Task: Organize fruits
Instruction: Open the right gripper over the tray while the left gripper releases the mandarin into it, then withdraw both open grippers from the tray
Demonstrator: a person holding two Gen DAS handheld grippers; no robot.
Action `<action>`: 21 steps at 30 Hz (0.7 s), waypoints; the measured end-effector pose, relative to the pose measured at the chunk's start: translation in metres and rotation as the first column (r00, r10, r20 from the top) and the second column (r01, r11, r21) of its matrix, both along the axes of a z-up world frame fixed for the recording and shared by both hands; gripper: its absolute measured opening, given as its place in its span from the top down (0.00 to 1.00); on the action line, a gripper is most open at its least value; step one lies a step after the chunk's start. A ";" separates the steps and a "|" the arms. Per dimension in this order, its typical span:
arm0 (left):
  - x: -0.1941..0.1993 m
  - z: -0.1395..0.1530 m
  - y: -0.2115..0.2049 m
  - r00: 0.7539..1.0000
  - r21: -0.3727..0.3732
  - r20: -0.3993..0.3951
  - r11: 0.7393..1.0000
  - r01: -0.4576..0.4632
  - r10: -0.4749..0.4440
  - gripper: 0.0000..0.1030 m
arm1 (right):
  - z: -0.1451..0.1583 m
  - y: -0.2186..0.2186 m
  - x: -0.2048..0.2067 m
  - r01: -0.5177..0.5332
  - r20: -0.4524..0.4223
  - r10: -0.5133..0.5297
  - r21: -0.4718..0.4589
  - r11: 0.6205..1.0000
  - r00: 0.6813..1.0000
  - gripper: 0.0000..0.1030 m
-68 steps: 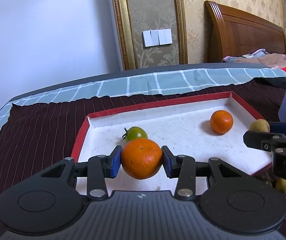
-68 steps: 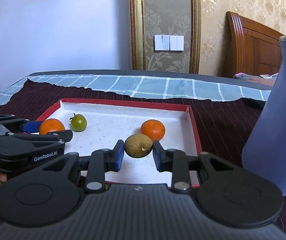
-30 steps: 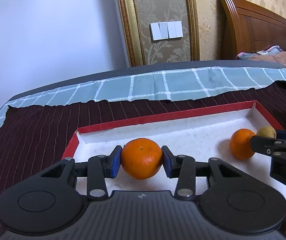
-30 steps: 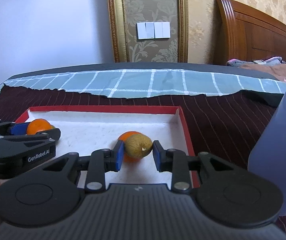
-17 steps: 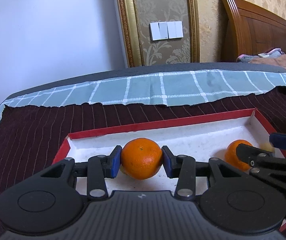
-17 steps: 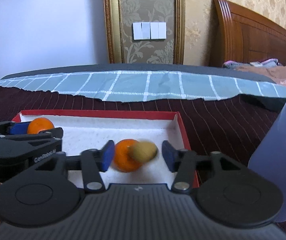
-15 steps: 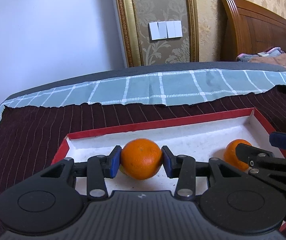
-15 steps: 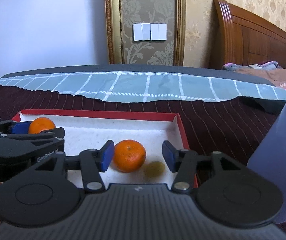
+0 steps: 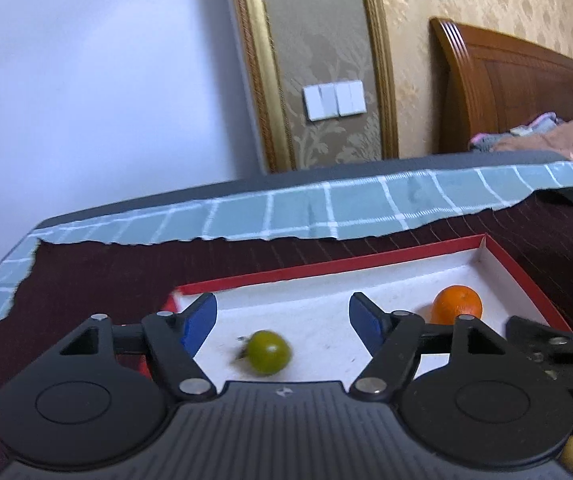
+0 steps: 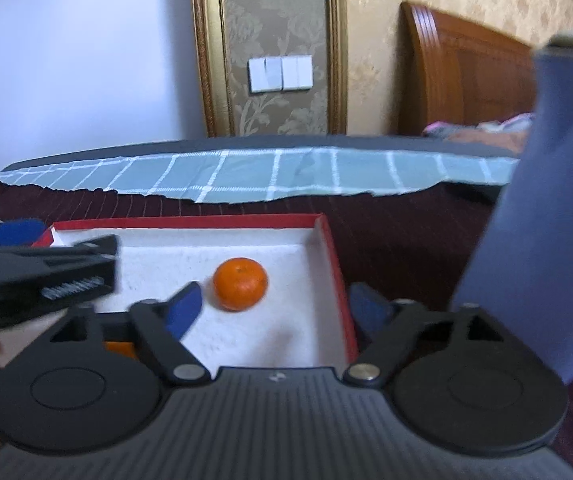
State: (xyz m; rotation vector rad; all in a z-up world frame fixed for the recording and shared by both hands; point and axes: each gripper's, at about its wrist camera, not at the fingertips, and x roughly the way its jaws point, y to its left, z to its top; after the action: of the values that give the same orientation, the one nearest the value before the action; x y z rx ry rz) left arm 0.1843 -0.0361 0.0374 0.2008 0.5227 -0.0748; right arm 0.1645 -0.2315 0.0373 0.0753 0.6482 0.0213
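Note:
A red-rimmed white tray (image 9: 386, 266) lies on the dark striped cloth. My left gripper (image 9: 282, 318) is open and empty above the tray's left part; a green tomato (image 9: 268, 352) lies in the tray below it. An orange (image 9: 457, 305) sits at the tray's right and also shows in the right wrist view (image 10: 240, 284). My right gripper (image 10: 276, 308) is open and empty over the tray's right end (image 10: 328, 248). A sliver of a second orange (image 10: 118, 349) shows behind its left finger. The brown fruit is hidden.
A tall blue cylinder (image 10: 542, 208) stands right of the tray. A small yellowish fruit (image 9: 572, 452) lies on the cloth at the lower right. The left gripper (image 10: 42, 276) reaches in from the left. A checked teal cloth (image 9: 326, 212) covers the far side.
Both grippers have opened wide and pulled up and back. The left let go of its orange, the right let go of the brown fruit, which dropped into the tray.

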 end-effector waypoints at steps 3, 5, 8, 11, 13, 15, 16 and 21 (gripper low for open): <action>-0.030 0.007 0.021 0.999 -0.005 0.038 1.000 -0.023 0.023 0.13 | 0.008 -0.007 -0.028 0.012 0.042 -0.012 -0.002 1.000 0.999 0.01; -0.050 0.008 0.037 0.997 -0.009 0.060 0.999 -0.041 0.042 0.05 | 0.011 -0.013 -0.045 0.012 0.059 -0.014 0.034 0.999 0.998 0.00; -0.082 0.004 0.060 0.995 -0.039 0.075 0.998 -0.055 0.058 0.01 | 0.010 -0.018 -0.069 0.007 0.068 -0.012 0.073 0.997 0.998 0.00; -0.110 -0.005 0.080 0.995 -0.069 0.076 0.996 -0.061 0.066 0.00 | 0.002 -0.015 -0.086 -0.004 0.052 0.001 0.062 0.998 0.999 0.00; -0.126 -0.014 0.090 0.996 -0.095 0.066 0.994 -0.051 0.057 0.00 | -0.006 -0.011 -0.098 -0.023 0.049 0.020 0.056 0.998 0.999 0.00; -0.137 -0.022 0.096 0.999 -0.119 0.037 0.993 -0.026 0.030 0.00 | -0.012 -0.008 -0.106 -0.039 0.046 0.037 0.048 0.998 0.998 0.00; -0.141 -0.026 0.098 0.999 -0.127 0.031 0.992 -0.012 0.016 0.00 | -0.015 -0.007 -0.111 -0.046 0.046 0.044 0.042 0.998 0.998 0.00; -0.152 -0.040 0.099 1.000 -0.131 0.017 0.991 -0.014 0.017 0.00 | -0.027 -0.004 -0.118 -0.048 0.014 0.049 -0.015 0.999 0.999 0.00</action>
State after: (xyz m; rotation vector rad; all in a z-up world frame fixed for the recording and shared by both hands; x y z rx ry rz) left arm 0.0318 0.0632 -0.0028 0.0695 0.4990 -0.0915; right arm 0.0466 -0.2350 0.0104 0.0457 0.6356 0.0639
